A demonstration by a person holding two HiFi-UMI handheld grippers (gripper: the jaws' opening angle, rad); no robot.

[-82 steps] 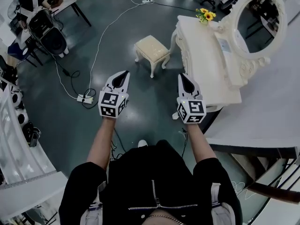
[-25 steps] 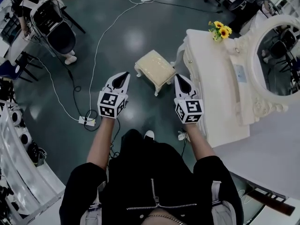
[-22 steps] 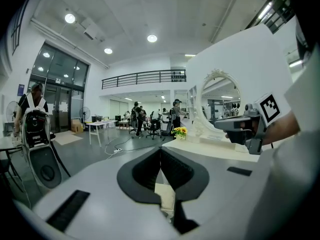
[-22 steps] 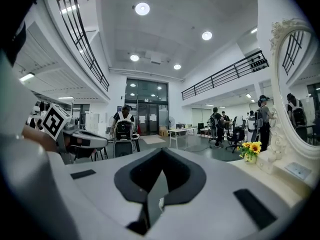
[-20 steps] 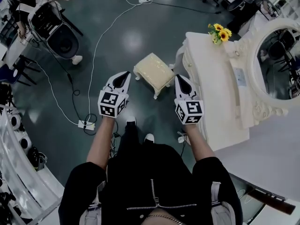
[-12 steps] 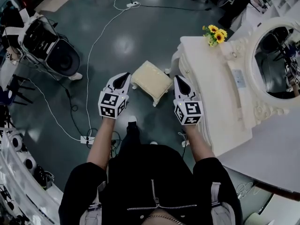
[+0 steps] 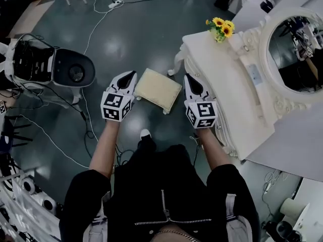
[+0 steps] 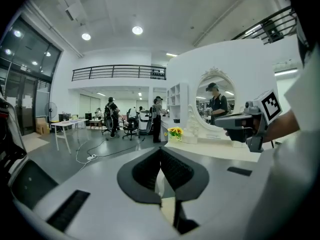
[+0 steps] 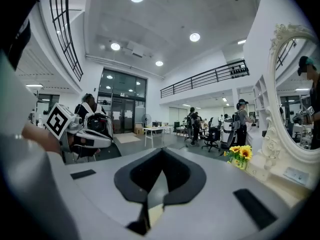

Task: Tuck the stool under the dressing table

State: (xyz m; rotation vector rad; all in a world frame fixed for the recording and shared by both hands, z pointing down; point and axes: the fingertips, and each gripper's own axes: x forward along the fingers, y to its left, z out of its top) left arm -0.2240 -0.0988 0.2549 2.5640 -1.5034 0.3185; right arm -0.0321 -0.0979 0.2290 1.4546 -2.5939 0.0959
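In the head view, the stool (image 7: pixel 158 88) stands on the dark glossy floor (image 7: pixel 146 29) at mid-frame, left of the white bench (image 7: pixel 222 69) and not yet tucked under it. The left claw (image 7: pixel 132 74) and right claw (image 7: pixel 187 78) flank it. In the left gripper view, the claw is clenched and empty. The right gripper view shows the same, with an open office hall beyond.
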